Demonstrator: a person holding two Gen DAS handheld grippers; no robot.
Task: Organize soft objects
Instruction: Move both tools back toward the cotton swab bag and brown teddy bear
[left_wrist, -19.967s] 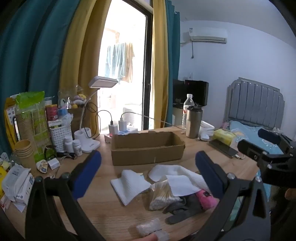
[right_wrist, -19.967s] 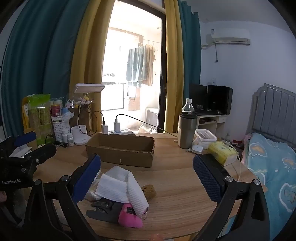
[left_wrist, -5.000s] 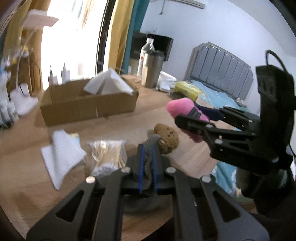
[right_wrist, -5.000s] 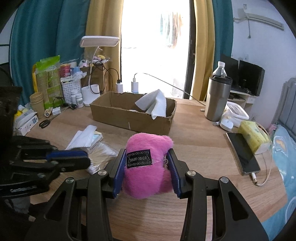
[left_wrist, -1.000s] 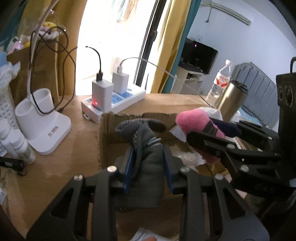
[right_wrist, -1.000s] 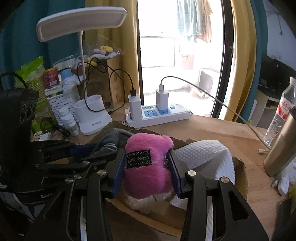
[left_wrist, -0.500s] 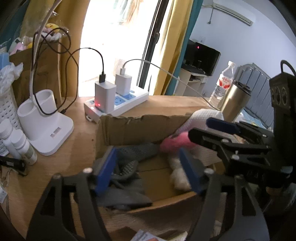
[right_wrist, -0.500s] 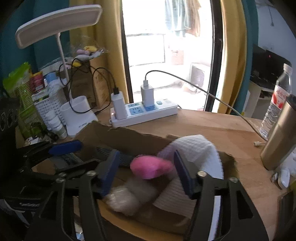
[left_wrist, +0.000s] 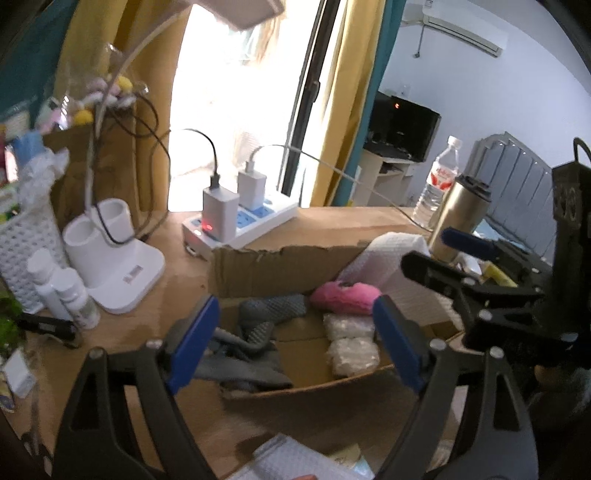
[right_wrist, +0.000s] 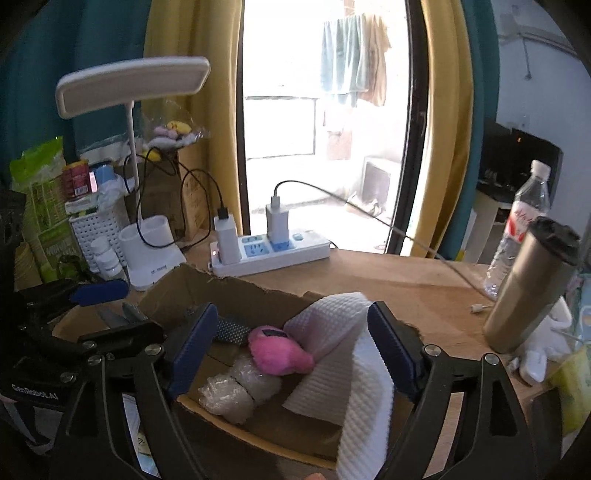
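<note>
left tongs (left_wrist: 293, 341) opening, nothing between | right tongs (right_wrist: 288, 349) opening, empty | glove (left_wrist: 255, 332) and pink toy (right_wrist: 279, 352) lay in box (left_wrist: 273, 271) | risk: withdrawing tongs could snag towel (right_wrist: 354, 373) or glove, dragging them out

The cardboard box (right_wrist: 236, 291) holds a pink plush (right_wrist: 279, 354), a grey glove (left_wrist: 255, 332), two bubble-wrap bundles (right_wrist: 236, 391) and a white cloth (right_wrist: 351, 354) leaning at its right end.

Harsh daylight blows out the window (right_wrist: 284, 122); foreground dim, slightly blurred, edges fisheye-warped.
</note>
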